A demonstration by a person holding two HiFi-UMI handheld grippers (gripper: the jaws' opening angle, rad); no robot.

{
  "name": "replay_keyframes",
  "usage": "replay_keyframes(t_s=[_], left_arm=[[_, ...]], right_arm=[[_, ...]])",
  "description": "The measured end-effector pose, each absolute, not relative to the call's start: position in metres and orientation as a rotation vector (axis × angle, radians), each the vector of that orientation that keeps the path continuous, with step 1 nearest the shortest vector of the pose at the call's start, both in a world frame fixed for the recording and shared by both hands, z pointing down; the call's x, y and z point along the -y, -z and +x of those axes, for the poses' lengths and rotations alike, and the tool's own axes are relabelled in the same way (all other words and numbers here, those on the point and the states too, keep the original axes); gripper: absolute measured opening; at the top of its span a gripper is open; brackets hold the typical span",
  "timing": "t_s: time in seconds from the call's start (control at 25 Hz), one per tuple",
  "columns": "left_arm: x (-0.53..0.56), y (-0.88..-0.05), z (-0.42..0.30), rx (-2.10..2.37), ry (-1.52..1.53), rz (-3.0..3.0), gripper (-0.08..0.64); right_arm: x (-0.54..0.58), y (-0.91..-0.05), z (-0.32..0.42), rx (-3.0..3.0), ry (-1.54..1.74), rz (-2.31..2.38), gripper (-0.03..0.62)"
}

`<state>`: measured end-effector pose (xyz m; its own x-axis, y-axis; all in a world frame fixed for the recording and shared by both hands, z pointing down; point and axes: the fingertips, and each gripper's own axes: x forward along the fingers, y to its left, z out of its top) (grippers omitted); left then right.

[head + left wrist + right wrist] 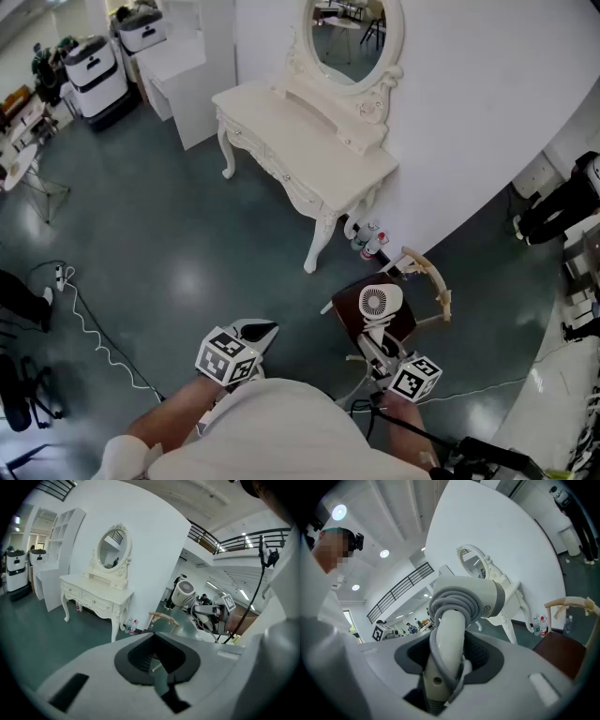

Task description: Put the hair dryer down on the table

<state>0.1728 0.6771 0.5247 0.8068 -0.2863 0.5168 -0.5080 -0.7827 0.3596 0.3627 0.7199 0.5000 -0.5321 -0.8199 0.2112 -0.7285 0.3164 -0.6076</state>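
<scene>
White plastic with a grey band makes up the hair dryer [487,597], and we hold it in the right gripper [440,677]. Its jaws are clamped on the handle, pressing in on both sides, and the grey cord [451,603] is wound round that handle in loops. The handle stands nearly upright between the jaws, with the barrel lying across the top.

From the head view, the round grille at the back of the hair dryer faces up at us. The dryer hangs in the air over the brown seat of a chair [349,307], so it is not yet on the table [281,122]. The chair has a pale wooden back rail [433,278] and stands on the dark green floor [187,234], just off the table corner nearest us.

The table is white and carved, with curved legs. An oval mirror [349,37] stands at its back edge, against the white curved wall. A few bottles [368,242] stand on the floor beside the leg under that near corner, between the leg and the chair.

Our left gripper [258,330] hangs over the floor, well apart from the right one and from the chair. Its jaws are drawn together to a thin slit and hold nothing. In the left gripper view the table, the chair and the held hair dryer all lie ahead of it. A white cable [94,328] snakes across the floor away to the left
</scene>
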Motion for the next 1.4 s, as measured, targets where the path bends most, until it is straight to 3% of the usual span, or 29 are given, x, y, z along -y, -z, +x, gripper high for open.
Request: replay_keyframes(t_s=[0.88,1.4], left_arm=[[-0.711,-0.525,0.191,0.730,-0.597,2.400,0.003],[-0.558,-0.516,0.126,0.643,-0.526,2.485,0.003]], right_arm=[[-0.725,-0.537,0.353,-2.897,1.005,-1.396,0.178],[-0.586,-0.525,0.283,-2.949,0.939,-1.547,0.178]])
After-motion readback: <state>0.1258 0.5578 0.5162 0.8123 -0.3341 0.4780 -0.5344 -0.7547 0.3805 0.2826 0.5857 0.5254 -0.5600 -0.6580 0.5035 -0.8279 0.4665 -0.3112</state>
